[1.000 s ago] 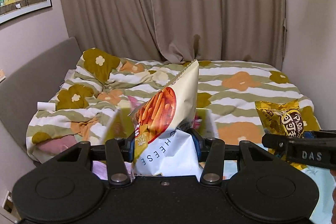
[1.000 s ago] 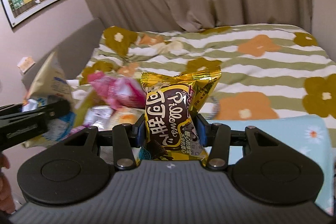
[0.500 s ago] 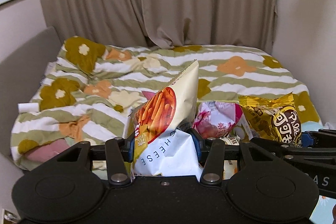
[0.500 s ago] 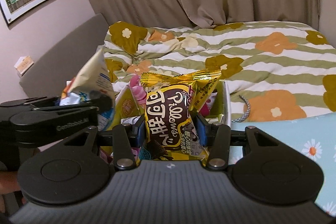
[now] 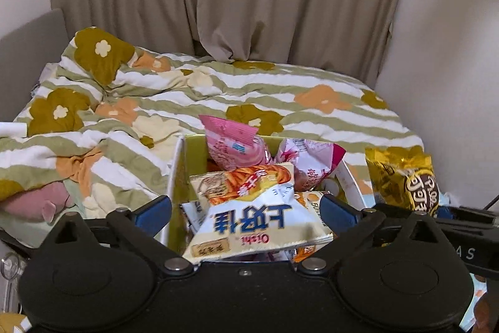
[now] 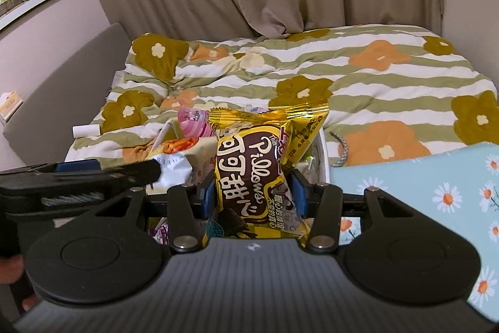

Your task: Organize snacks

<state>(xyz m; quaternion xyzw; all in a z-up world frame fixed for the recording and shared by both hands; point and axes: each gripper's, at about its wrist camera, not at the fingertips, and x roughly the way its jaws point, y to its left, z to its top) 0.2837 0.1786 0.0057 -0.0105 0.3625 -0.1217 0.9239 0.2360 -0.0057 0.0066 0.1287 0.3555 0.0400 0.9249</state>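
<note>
My left gripper (image 5: pixel 246 213) hangs over an open white box (image 5: pixel 176 167) with a yellow-green inside; its jaws are opening and stand wide. Between them, touching neither blue pad, a white and orange cheese-stick bag (image 5: pixel 255 217) lies flat on the box's packets. Behind it in the box are two pink packets (image 5: pixel 234 145). My right gripper (image 6: pixel 254 194) is shut on an upright gold Pillows bag (image 6: pixel 259 164), held over the box's right side (image 6: pixel 322 152). That bag also shows at the right of the left wrist view as the gold Pillows bag (image 5: pixel 405 177). One of the left gripper's fingers (image 6: pixel 124 173) reaches in from the left.
The box sits on a bed with a green-striped floral duvet (image 5: pixel 280 95). Beige curtains (image 5: pixel 249 5) hang behind it and a wall (image 5: pixel 443 52) stands close on the right. A light-blue daisy cloth (image 6: pixel 436 192) lies right of the box, and a small white roll (image 6: pixel 85 130) left of it.
The left jaws went from shut on the upright cheese-stick bag to wide open, and the bag fell flat into the box. Both grippers swung over the box; the right grip is unchanged.
</note>
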